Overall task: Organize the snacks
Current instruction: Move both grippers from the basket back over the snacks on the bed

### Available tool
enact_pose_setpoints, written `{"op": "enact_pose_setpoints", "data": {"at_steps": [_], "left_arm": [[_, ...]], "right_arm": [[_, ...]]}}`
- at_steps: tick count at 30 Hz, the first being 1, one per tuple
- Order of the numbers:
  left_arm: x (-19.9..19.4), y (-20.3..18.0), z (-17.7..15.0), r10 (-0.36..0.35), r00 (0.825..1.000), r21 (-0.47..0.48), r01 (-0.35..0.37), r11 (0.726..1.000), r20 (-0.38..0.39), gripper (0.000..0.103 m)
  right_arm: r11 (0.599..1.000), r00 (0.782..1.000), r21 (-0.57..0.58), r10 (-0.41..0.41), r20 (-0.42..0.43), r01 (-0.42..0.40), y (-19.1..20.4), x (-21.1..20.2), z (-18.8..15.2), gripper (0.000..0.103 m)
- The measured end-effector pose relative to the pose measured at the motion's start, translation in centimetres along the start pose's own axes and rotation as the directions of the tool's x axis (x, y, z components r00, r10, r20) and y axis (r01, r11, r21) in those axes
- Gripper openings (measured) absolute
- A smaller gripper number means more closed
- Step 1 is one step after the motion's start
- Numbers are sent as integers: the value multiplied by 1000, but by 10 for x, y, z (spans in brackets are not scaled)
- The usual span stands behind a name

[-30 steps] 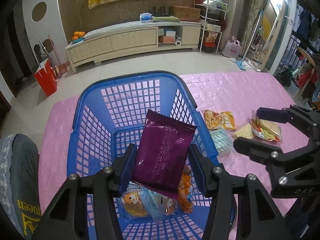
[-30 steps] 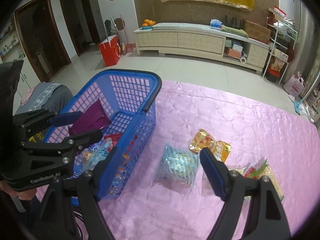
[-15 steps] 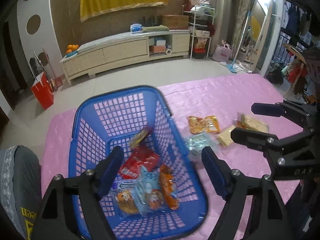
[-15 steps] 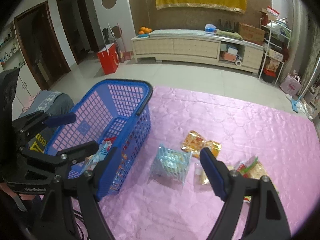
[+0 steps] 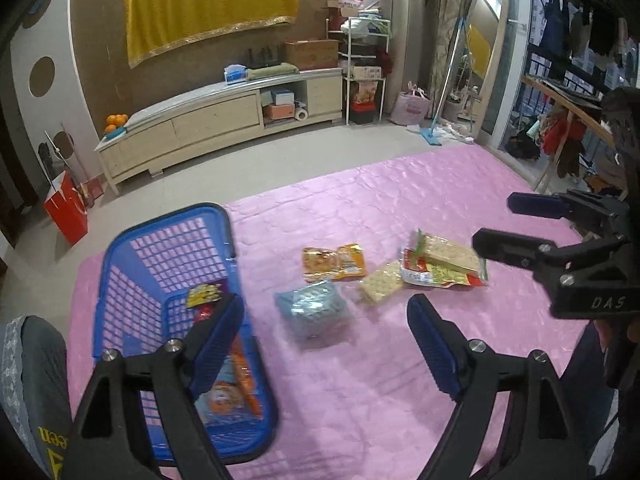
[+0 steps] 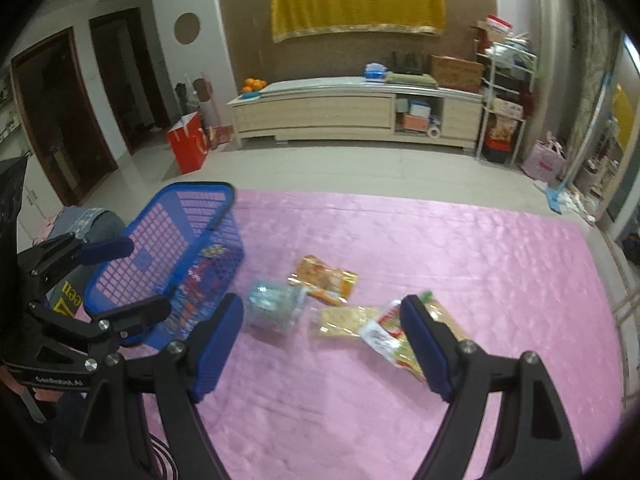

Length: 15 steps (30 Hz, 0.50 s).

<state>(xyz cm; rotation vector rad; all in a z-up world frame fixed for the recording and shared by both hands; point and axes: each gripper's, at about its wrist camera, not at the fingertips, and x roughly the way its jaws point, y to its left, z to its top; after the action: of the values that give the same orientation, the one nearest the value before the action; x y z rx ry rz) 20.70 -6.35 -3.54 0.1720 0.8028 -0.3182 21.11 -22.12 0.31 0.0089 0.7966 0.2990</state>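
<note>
A blue plastic basket stands at the left of the pink cloth and holds several snack packets. To its right lie a light blue packet, an orange packet, a clear cracker packet and a red-and-green packet. My left gripper hangs above the light blue packet, its jaws opening with nothing between them. My right gripper is open and empty over the loose packets.
A grey cushion with yellow lettering sits left of the basket. Beyond the cloth's far edge are tiled floor, a long low cabinet, a red bag and a metal shelf rack. A wooden rail stands at the right.
The purple packet left my left gripper's jaws and fell into the basket, and those jaws spread wider. Both grippers rose and shifted right, from the basket to over the loose packets.
</note>
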Motion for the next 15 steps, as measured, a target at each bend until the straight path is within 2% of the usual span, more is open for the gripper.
{"op": "enact_pose_setpoints", "data": {"at_steps": [6,15], "left_arm": [[29,-28,-1,-14,999,-13,14,1000,-41,82],[81,-49,-8,-4,994,-74,-4,997,-106,82]], "right_arm": [[999,999,31,-28,-27,29,-33,7,-12,84],[997,993,36,-59,-106,63,-63,46,-36,84]]}}
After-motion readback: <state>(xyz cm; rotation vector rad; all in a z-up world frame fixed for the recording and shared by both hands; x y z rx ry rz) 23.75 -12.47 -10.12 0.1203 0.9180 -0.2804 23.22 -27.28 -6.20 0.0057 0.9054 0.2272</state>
